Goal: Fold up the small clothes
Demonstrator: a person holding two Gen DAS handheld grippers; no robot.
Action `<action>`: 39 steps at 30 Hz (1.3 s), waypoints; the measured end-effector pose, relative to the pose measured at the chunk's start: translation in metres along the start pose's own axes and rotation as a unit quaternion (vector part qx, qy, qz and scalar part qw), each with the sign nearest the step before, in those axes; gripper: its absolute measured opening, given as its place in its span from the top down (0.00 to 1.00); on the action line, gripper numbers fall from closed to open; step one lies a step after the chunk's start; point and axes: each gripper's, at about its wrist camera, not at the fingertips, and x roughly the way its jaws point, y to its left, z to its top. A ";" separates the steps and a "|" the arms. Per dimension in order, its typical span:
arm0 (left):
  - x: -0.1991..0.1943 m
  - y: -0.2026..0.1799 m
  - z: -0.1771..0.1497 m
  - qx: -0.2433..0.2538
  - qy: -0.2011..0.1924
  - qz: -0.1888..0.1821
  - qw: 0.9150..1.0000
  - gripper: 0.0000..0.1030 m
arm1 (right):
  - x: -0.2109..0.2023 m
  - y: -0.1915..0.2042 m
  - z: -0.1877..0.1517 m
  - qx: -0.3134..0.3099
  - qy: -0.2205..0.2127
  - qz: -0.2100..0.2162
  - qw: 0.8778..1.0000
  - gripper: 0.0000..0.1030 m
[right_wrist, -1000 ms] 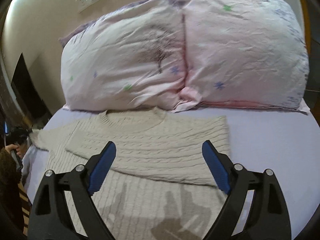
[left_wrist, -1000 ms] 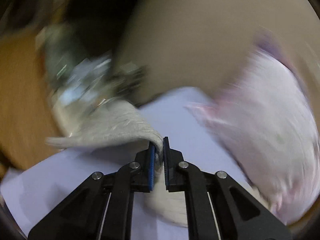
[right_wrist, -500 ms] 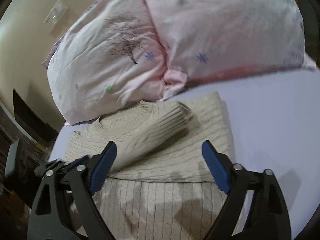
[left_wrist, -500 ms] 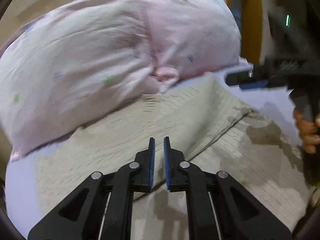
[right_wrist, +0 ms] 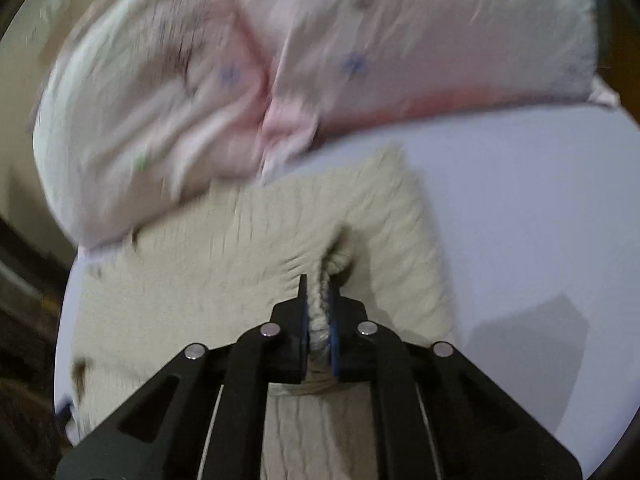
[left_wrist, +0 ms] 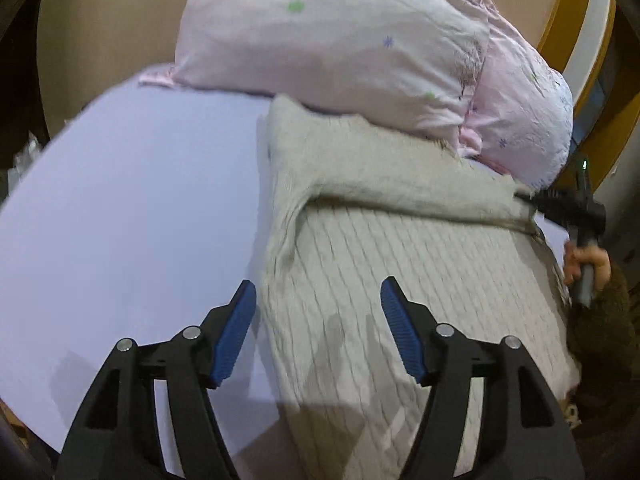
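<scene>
Bed (left_wrist: 120, 200) with lavender sheet carries everything; two pink pillows (left_wrist: 340, 40) sit at its head edge, touching the top of the cream cable-knit sweater (left_wrist: 420, 280), which lies flat along the bed's middle with its neck end toward the pillows. Change from half a second ago: the left hand-held gripper (left_wrist: 318, 332), then nearly closed over the sweater body, now stands wide apart with nothing between its blue pads, hovering over the sweater's left side edge; the sleeve it carried across a second ago now lies folded over the chest as a band. The right hand-held gripper (right_wrist: 319, 320), wide apart and empty half a second ago, is now clamped on a bunched fold of the sweater near its right side edge, knit squeezed between the pads; the left view shows it at the end of that folded band (left_wrist: 560, 208). Motion blur in the right view. Judgement: the sleeve fold has been handed over left to right, sleeves roughly in, body fold not yet done; the right grip likely sets or tidies the sleeve next.
</scene>
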 end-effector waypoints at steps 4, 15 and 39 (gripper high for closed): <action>0.004 -0.002 -0.015 -0.002 0.015 -0.018 1.000 0.35 | -0.019 -0.008 -0.005 -0.014 0.028 -0.005 0.999 0.71; -0.023 0.009 -0.068 -0.060 0.009 -0.172 0.983 0.65 | -0.115 -0.087 -0.135 0.024 0.113 0.089 0.989 0.75; 0.012 0.016 0.098 -0.137 -0.105 -0.154 0.973 0.94 | -0.087 -0.027 0.008 0.057 -0.055 0.306 0.949 0.93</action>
